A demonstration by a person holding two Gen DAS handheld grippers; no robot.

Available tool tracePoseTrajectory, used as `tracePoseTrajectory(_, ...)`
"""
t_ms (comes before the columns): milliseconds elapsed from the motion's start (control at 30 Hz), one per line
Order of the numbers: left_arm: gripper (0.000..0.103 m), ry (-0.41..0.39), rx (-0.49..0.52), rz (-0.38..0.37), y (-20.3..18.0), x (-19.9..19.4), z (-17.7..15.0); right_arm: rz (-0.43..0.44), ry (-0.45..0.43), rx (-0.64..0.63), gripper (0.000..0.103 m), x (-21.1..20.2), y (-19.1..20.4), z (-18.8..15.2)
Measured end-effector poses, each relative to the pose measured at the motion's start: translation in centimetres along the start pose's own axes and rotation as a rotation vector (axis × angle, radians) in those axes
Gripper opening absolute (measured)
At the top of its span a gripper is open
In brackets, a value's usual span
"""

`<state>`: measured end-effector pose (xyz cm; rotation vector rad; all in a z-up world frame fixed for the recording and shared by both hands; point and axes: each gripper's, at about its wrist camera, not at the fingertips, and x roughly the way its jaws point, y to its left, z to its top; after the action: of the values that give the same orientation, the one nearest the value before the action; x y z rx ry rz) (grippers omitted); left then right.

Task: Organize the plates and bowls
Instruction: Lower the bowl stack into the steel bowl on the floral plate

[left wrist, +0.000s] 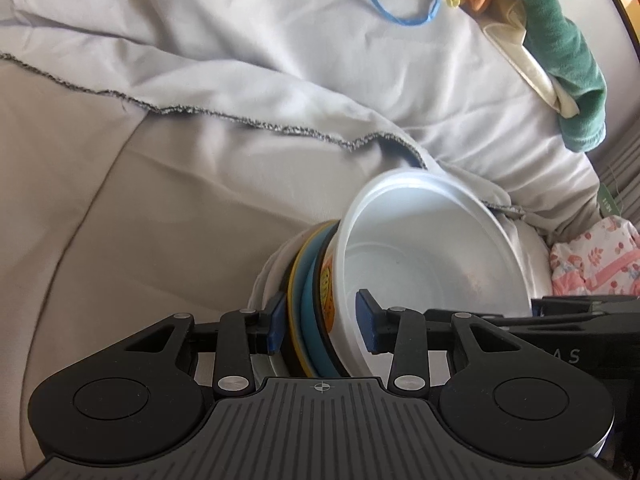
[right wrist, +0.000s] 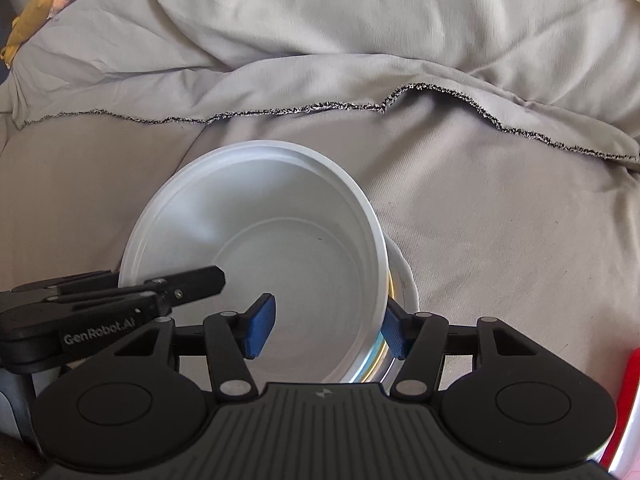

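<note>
Left gripper [left wrist: 322, 322] gripping stacked bowls [left wrist: 420, 264], "GenRobot.AI" on its arm

Bowl [right wrist: 256, 240] atop stacked plates [left wrist: 308, 300] on a sheet [right wrist: 480, 208], both tools straddling its rim

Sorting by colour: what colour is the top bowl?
White; the top bowl shows best in the right wrist view.

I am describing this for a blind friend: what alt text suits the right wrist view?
A white plastic bowl tops a stack of dishes on grey fabric, with the right gripper straddling its near rim on blue fingers. The left gripper reaches in from the left.
</note>
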<state>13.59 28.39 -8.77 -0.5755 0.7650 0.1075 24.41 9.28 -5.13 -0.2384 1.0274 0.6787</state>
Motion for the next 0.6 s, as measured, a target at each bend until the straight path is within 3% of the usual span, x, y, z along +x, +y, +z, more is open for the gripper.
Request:
tracePoseTrajectory(167, 0.038, -0.013, 0.002, 0.012, -0.1, -0.1, 0.2, 0.001, -0.025, 0.005, 0.056, -0.5, -0.4, -0.2)
tracePoseTrajectory(267, 0.036, -0.061, 0.023, 0.040, -0.6, -1.2, 0.4, 0.010, -0.042, 0.015, 0.056, -1.1, -0.8, -0.2)
tracePoseTrajectory(400, 0.033, -0.119, 0.025, -0.044, -0.9, -3.0, 0.8, 0.017, -0.049, 0.026, 0.056, -1.3, -1.2, -0.3)
tracePoseTrajectory(600, 0.032, -0.118, 0.039, -0.028, -1.4, -2.7, 0.7, 0.019, -0.039, 0.046, 0.050, -0.9, -1.7, -0.7)
